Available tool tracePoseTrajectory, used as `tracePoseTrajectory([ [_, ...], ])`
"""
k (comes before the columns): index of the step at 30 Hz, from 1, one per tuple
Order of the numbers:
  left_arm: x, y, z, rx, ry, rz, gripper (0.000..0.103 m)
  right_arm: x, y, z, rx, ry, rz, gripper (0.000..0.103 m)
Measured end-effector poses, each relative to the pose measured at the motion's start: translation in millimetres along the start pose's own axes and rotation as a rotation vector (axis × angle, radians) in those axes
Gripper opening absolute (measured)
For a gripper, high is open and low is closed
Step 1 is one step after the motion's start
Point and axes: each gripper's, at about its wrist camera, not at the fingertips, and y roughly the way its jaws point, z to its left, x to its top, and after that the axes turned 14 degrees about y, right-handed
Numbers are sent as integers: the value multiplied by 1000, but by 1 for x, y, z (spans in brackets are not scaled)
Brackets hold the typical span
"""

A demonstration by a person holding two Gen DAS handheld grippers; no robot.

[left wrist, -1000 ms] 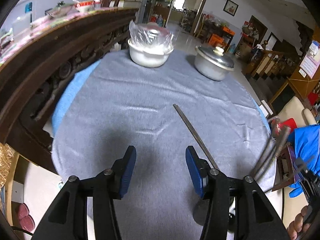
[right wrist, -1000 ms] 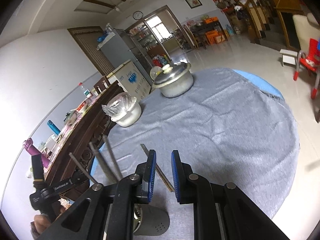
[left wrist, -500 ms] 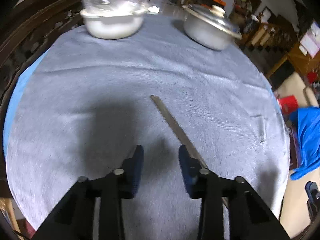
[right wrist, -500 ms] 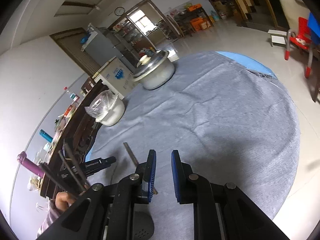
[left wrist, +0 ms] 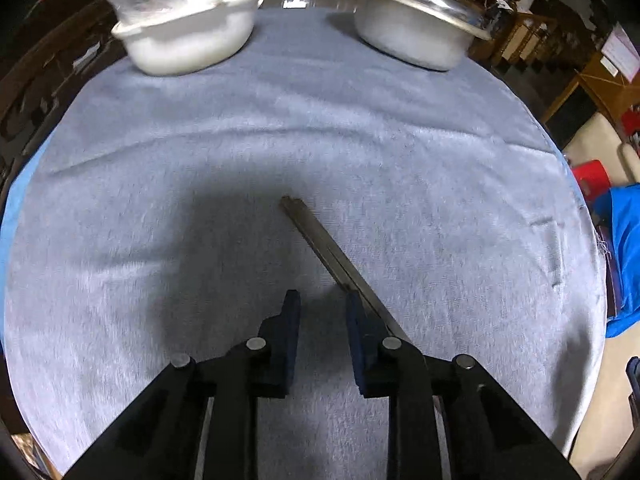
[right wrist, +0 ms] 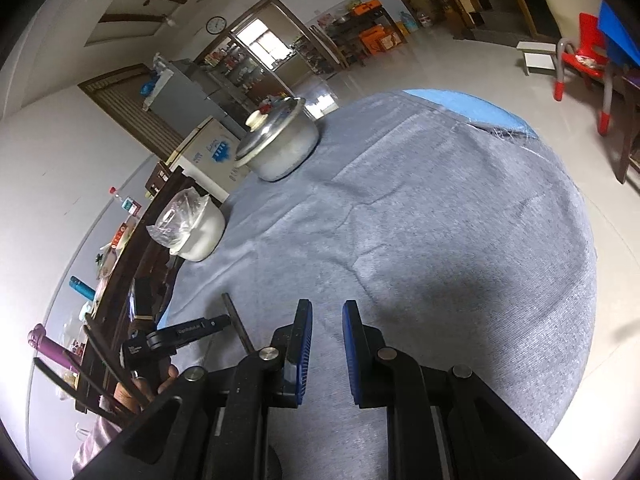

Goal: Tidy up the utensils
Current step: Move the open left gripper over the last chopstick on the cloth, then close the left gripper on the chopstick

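A pair of dark metal chopsticks (left wrist: 326, 250) lies diagonally on the grey tablecloth (left wrist: 160, 184), its near end running under my left gripper's right finger. My left gripper (left wrist: 322, 304) hovers low over the cloth, jaws partly open and empty, just left of the chopsticks. The chopsticks' far end shows in the right wrist view (right wrist: 237, 324), left of my right gripper (right wrist: 326, 312). My right gripper has a narrow gap between its jaws and holds nothing. The left gripper also shows in the right wrist view (right wrist: 180, 334), with several more dark chopsticks (right wrist: 96, 364) sticking up near the hand.
A white bowl covered with plastic wrap (left wrist: 184, 28) stands at the far left of the round table. A lidded metal pot (left wrist: 416, 20) stands at the far right. A dark wooden sideboard (right wrist: 132, 280) runs along the left edge. A red chair (right wrist: 584, 64) stands on the floor.
My left gripper has dropped toward the cloth and moved forward along the chopsticks, and its jaws have narrowed. My right gripper has shifted slightly, its gap about the same.
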Motion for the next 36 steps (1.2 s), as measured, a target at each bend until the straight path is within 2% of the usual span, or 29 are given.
tracePoseTrajectory([
  [5,17,6,-13,-26,78,-18,23,4,7,-6,-4,17,8,17],
  [10,39,18,-44,-47,199,-37,23,7,18,-4,-17,-2,22,17],
  [18,52,11,-41,-128,193,-69,23,9,37,4,-28,-18,33,17],
  [22,56,24,-46,-116,214,-49,24,3,49,12,-27,-30,64,17],
  [28,54,23,-36,-123,206,-61,24,2,54,22,-42,-73,66,17],
  [33,49,21,-26,-103,204,-54,24,1,82,39,-41,-128,133,17],
  [36,49,16,-14,-157,142,-59,24,6,104,51,-42,-158,165,17],
])
